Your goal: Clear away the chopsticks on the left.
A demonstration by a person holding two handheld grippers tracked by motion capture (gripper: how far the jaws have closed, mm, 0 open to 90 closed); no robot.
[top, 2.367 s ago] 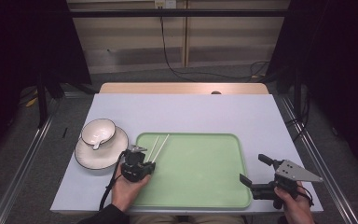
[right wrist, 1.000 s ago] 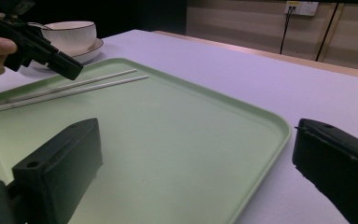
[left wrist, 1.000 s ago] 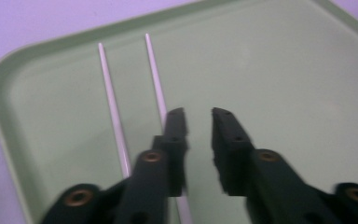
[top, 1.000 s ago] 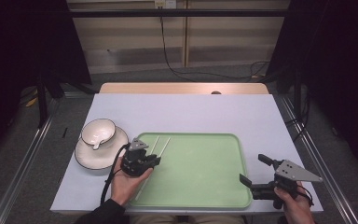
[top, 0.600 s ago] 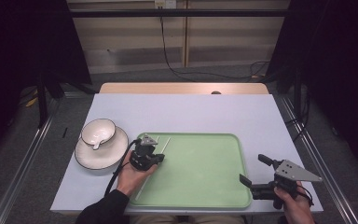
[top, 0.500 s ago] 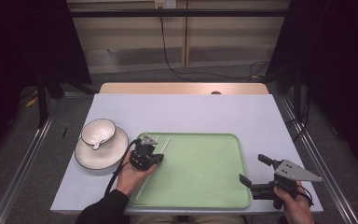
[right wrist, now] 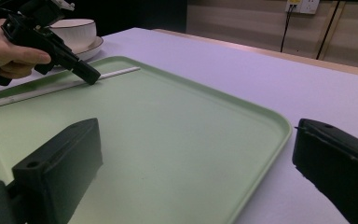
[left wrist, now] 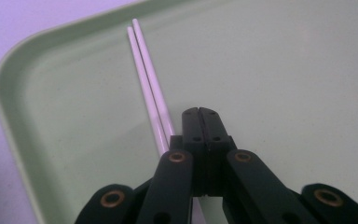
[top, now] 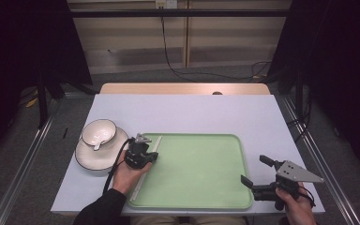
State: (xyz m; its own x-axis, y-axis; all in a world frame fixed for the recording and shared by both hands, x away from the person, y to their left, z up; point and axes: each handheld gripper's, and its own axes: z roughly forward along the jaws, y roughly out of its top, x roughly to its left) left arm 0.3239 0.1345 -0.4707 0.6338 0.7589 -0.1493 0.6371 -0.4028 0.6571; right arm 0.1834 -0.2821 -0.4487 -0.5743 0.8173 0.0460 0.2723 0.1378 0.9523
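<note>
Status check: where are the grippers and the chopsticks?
Left gripper shut beside chopsticks on green tray. Right gripper open, off tray. Nothing blocking.

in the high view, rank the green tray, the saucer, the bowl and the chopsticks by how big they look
1. Green tray, clearly largest.
2. Saucer.
3. Bowl, sitting on the saucer.
4. Chopsticks: longer than the saucer is wide, but very thin and partly hidden, so this place is unsure.

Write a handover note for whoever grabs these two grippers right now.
Left gripper: jaws shut, tips down on the green tray beside the two white chopsticks; whether it pinches them is unclear.
Right gripper: open, empty, at the tray's near right corner.
Chopsticks lie together along the tray's left edge. Bowl sits on its plate, left of the tray.
Done: chopsticks reached.
Left: check the grip, then lift them.
</note>
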